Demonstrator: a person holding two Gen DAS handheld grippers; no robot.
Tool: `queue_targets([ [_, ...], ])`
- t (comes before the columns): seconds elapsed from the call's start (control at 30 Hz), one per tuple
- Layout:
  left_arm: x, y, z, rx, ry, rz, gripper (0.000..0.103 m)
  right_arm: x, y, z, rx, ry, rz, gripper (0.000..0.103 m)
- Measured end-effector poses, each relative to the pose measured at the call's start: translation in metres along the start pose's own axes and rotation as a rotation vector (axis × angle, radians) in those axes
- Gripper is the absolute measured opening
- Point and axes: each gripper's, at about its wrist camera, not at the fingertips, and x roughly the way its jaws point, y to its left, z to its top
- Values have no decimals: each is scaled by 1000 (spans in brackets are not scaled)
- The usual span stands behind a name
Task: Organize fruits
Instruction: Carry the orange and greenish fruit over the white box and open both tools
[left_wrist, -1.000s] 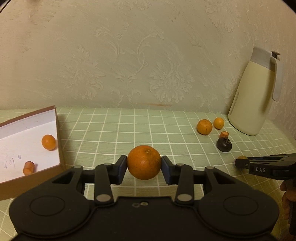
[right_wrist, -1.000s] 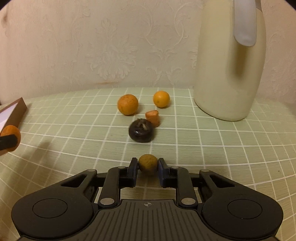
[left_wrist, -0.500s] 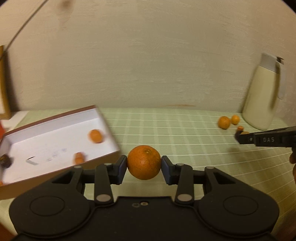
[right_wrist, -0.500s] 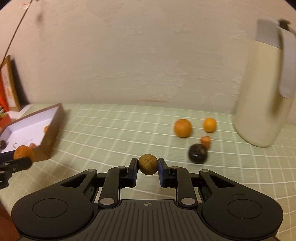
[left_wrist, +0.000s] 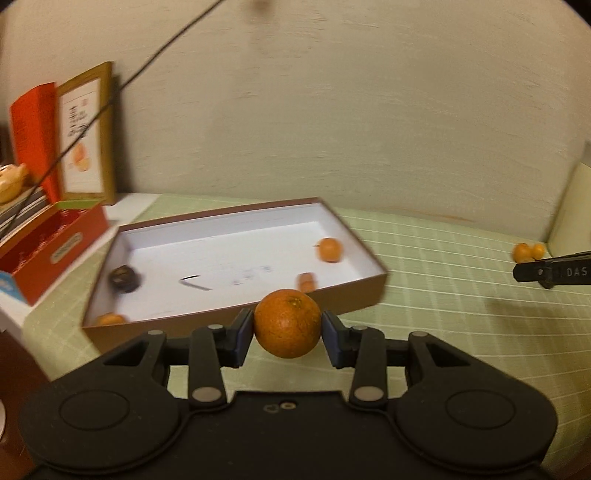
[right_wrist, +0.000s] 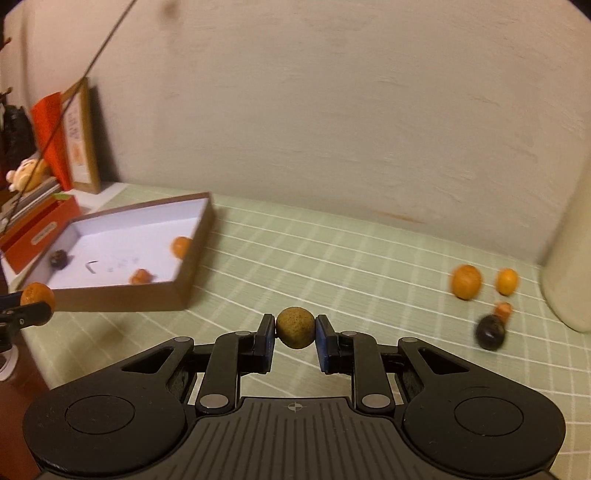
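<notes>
The left gripper (left_wrist: 287, 324) pinched a big orange (left_wrist: 287, 323) between its two pads, one on each side. The orange hung in the air just in front of the near wall of a brown box (left_wrist: 236, 314) with a white inside. The right gripper (right_wrist: 295, 328) pinched a small brownish-green ball fruit (right_wrist: 295, 328) the same way, over the green checked tablecloth (right_wrist: 332, 258).

The box sat on the left part of the table. Inside it lay a small orange fruit (left_wrist: 330, 249) near the far right corner, a little orange piece (left_wrist: 306, 281) close to the near wall, a dark round fruit (left_wrist: 125, 279) on the left side, and another orange one (left_wrist: 110, 319) in the near left corner.

Far off on the right, more fruit sat on the cloth: an orange (right_wrist: 466, 281), a smaller orange (right_wrist: 506, 281), a tiny orange piece (right_wrist: 503, 311) and a dark round fruit (right_wrist: 490, 331) touching that piece. A tall cream jug (right_wrist: 570, 266) stood just to the right of them.

Left of the box sat a red box (left_wrist: 55, 251), and behind it a picture frame (left_wrist: 85, 133) leaned by the wall. The pictures were a bit blurry.
</notes>
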Motion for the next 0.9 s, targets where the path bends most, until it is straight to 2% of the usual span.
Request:
queue_targets([
  [0.43,-11,75,-7,-94,-14,123,31,31,61,9,-70,19,84,23],
  [0.6,-6,94,-2,-102,-29,161,31,36,81,17,-101,-3,108,23],
  [0.9,17,114,14,-137,-51,177,31,69,125,41,-132,-56,152,23],
])
